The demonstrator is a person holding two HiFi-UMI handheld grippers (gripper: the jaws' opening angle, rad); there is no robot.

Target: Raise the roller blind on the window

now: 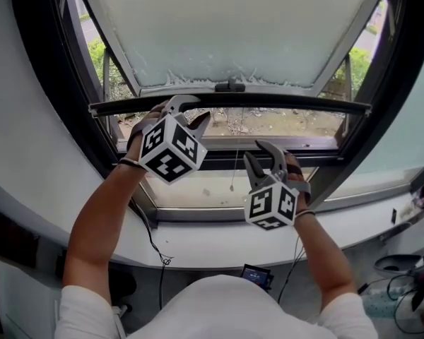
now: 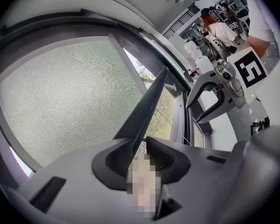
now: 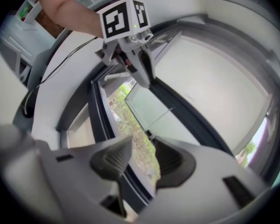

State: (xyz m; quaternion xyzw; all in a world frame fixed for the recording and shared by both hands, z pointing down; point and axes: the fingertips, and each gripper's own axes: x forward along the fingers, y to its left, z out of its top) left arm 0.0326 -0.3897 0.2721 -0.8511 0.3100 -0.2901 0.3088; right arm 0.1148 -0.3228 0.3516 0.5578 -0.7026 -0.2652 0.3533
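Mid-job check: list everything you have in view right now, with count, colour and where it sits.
roller blind: one, pale and translucent, over the upper window.
bottom bar: one, dark, along the blind's lower edge.
window frame: one, dark, around the glass.
pull cord: one, thin and pale, hanging below the bar near mid window.
sill: one, white, under the window.
cable: one, black, trailing off the sill at left.
screen device: one, dark with a blue screen, below the sill.
left gripper: one, grey with a black-and-white marker cube, jaws closed on the bottom bar.
right gripper: one, grey with a marker cube, open and empty, lower than the bar.
forearms: two, bare, behind the grippers.
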